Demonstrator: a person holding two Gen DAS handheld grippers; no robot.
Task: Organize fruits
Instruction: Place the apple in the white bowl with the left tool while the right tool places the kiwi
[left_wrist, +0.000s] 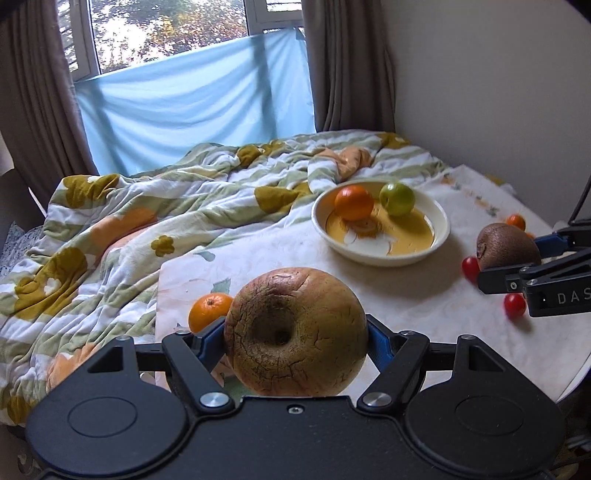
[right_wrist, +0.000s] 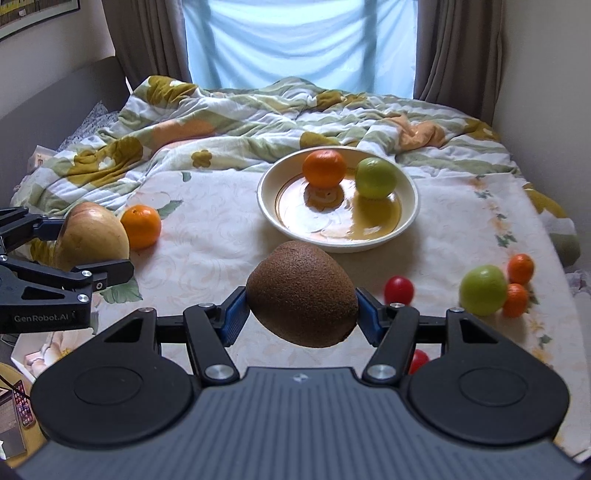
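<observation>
The bowl (right_wrist: 406, 206), mid-bed toward the quilt, already holds an orange (right_wrist: 324, 168) and a green fruit (right_wrist: 376, 177). Left gripper (left_wrist: 295, 334) jaws clench a large apple (left_wrist: 295, 332), right gripper (right_wrist: 301, 315) jaws a kiwi (right_wrist: 301, 295), both tilted downward short of it. Small fruits (right_wrist: 484, 290) wait near the bed's right edge.

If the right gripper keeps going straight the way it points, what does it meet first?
Probably the bowl's near rim: the right gripper, shut on the kiwi, points at it, with bare cloth between. Depth is uncertain.
</observation>
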